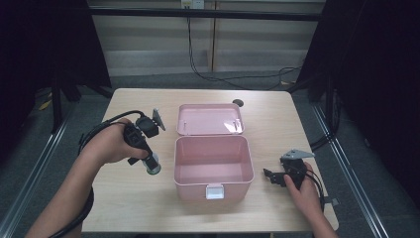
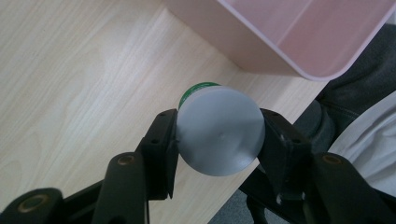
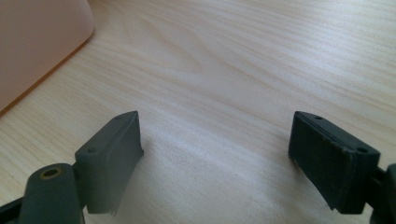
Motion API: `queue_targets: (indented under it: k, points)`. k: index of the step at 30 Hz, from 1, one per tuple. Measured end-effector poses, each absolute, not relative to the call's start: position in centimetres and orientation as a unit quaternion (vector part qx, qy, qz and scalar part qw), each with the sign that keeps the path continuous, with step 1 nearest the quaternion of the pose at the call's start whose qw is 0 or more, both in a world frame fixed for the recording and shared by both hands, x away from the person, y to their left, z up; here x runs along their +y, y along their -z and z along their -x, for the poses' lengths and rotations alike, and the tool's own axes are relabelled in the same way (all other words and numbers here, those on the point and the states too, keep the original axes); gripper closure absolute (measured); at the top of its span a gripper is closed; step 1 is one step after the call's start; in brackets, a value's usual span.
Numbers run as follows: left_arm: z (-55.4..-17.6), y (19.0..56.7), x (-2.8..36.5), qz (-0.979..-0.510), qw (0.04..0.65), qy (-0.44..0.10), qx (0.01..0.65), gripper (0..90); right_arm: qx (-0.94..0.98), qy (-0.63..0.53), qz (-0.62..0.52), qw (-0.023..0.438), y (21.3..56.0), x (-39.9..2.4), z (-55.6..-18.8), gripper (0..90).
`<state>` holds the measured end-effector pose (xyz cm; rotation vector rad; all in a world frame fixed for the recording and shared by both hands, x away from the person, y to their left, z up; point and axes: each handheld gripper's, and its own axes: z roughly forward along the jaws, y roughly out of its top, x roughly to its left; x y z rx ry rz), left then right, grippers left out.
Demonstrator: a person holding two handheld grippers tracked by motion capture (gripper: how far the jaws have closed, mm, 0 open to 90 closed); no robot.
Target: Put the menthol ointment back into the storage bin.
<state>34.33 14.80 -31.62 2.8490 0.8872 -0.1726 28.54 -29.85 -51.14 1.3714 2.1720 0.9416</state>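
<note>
Soft overhead light falls evenly on the pale wooden surface (image 1: 148, 208) in the high view, while the room's sides sink into near-black. A white glare spot sits on the pink box's open lid (image 1: 210, 119). Both gripper views are bright; near jaws look soft, and shadows stay faint and diffuse.

A pale wooden worktop (image 1: 148, 208) with rounded corners stands on a grey carpeted floor (image 1: 163, 80). Behind it runs a light panelled wall (image 1: 148, 39), with a dark horizontal bar (image 1: 208, 14) across its upper part. A black cable (image 1: 198, 69) hangs down the wall and trails across the floor. Black curtains (image 1: 376, 74) close off both sides. Metal rails (image 1: 356, 188) run along the floor on either side of the worktop. The light is dim and even.
</note>
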Motion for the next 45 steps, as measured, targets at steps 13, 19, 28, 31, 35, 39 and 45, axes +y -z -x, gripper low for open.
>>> queue_targets:
  k: [13,19,28,31,35,39,45]
  points:
    - [-35.5,30.4,14.1,-0.946,0.074,0.042,0.313,50.4,0.778,-0.337,-0.490,0.202,51.1,-29.9,-28.5,17.0]
    - [-36.1,30.1,13.7,-0.941,0.077,0.038,0.326,50.4,0.778,-0.337,-0.490,0.202,51.1,-29.9,-28.6,17.0]
    - [-36.9,29.4,13.1,-0.938,0.089,0.033,0.332,50.4,0.778,-0.336,-0.491,0.202,51.1,-29.9,-28.5,17.0]
    - [-37.2,29.0,12.8,-0.935,0.096,0.028,0.340,50.4,0.778,-0.337,-0.491,0.202,51.1,-29.9,-28.5,16.9]
    - [-37.4,28.7,12.6,-0.934,0.100,0.027,0.341,50.4,0.778,-0.336,-0.491,0.202,51.1,-29.9,-28.5,16.9]
    - [-37.6,28.1,12.1,-0.934,0.101,0.024,0.343,50.4,0.778,-0.336,-0.490,0.201,51.1,-29.9,-28.5,17.0]
    - [-37.8,27.1,11.1,-0.934,0.109,0.018,0.339,50.5,0.779,-0.336,-0.490,0.201,51.1,-29.9,-28.5,16.9]
